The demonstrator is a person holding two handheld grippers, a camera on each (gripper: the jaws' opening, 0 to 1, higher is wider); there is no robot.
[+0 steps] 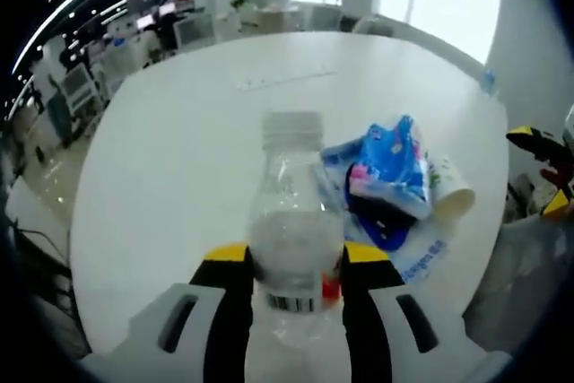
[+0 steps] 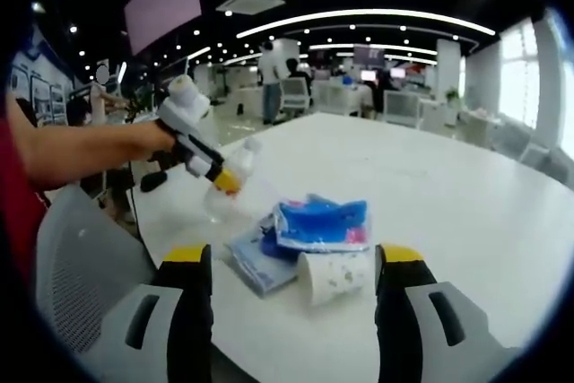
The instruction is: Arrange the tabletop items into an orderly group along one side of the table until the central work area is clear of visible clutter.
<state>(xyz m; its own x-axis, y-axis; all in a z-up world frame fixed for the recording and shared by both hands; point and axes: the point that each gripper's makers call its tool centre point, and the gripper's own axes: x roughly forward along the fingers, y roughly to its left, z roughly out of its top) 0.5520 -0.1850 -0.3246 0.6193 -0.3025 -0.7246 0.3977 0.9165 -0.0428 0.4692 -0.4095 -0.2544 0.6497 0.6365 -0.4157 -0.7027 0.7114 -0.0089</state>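
Clear plastic bottle (image 1: 289, 221), light and probably slippery (held low near its label), sits clamped in the left gripper (image 1: 291, 289) above the table (image 1: 179, 159), right gripper (image 2: 296, 311) gaping.

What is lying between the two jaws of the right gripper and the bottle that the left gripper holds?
In the right gripper view, a paper cup on its side and a blue packet lie between the open right gripper and the bottle.
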